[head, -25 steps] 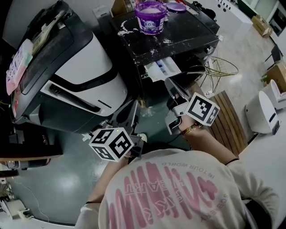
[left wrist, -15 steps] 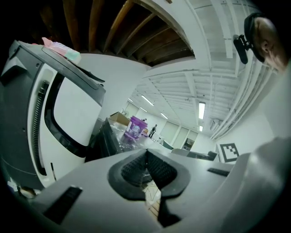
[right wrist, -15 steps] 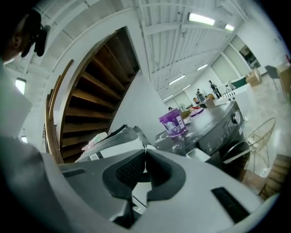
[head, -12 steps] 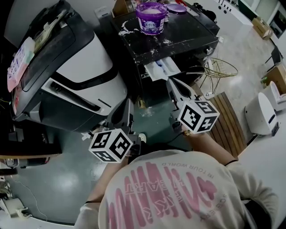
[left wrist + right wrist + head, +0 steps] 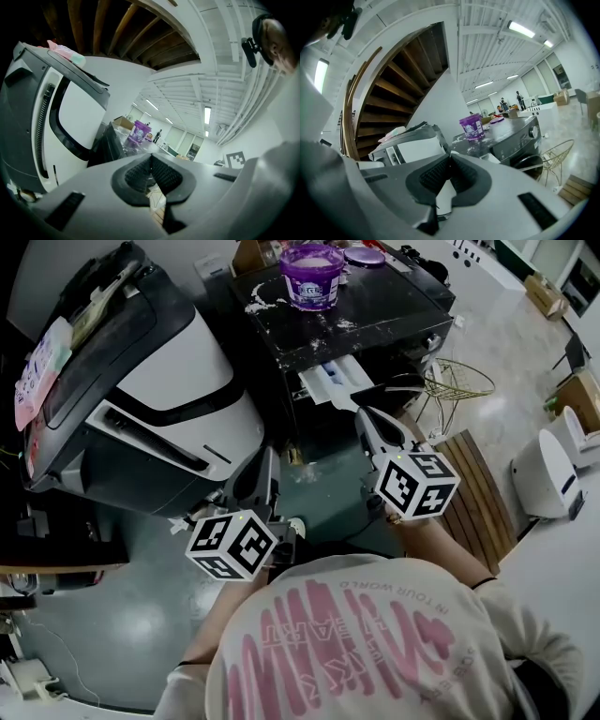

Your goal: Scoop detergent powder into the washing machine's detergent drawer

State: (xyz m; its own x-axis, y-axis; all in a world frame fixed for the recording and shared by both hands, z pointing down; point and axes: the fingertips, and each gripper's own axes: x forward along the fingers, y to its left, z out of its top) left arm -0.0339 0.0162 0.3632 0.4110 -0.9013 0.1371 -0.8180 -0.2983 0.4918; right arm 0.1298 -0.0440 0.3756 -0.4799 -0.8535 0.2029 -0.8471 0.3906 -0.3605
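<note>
Washer top point(image 5: 394, 306) with purple tub point(image 5: 313, 276), drawer point(image 5: 330, 381) open, right gripper point(image 5: 362, 418) newly rolled, left gripper point(image 5: 267, 458) unmoved, both clenched empty.

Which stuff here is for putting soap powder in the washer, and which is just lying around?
For the job: purple powder tub, washing machine, open detergent drawer.
Just lying about: gold wire rack, wooden slat board, big white machine.

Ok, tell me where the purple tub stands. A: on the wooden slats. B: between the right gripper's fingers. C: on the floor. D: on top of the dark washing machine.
D: the purple tub stands on the top of the dark washing machine, above its pulled-out drawer.
</note>
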